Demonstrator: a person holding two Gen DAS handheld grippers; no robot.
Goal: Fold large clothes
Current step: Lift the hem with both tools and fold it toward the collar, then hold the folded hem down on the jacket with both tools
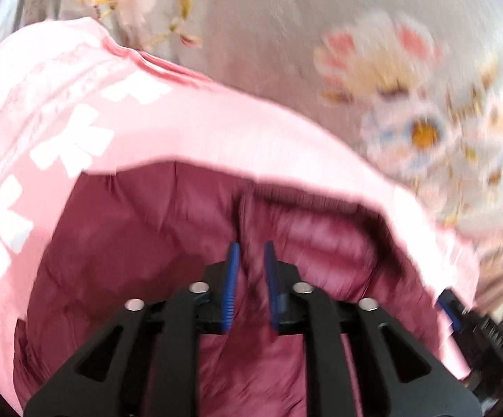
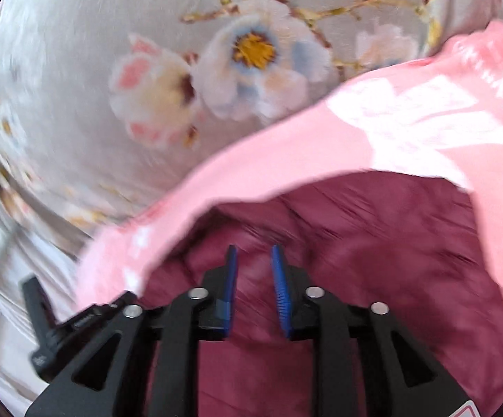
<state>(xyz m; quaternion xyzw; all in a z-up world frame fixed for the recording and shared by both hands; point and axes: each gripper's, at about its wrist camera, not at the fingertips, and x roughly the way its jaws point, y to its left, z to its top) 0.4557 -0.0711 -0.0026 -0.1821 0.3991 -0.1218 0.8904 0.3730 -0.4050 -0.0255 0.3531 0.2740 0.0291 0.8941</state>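
Maroon garment [image 1: 119,278] directly under both claws, spread over pink garment [image 1: 216,132], likely just laid down as fold; left claw [image 1: 251,253] jaws slightly apart, nothing between pads; right claw [image 2: 253,257] same, empty; both hover close above cloth; beyond, floral sheet [image 2: 77,52] of bed carries pile, keeping it flat

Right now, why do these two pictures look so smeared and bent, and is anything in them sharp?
Left wrist view: motion blur smears the floral sheet and the pink cloth; only the left tool is crisp. Right wrist view: blur is milder, the big flower fairly clear, the maroon lining streaked, the right tool sharp. Both: fisheye bending, dark round corners, soft even light, no glare.
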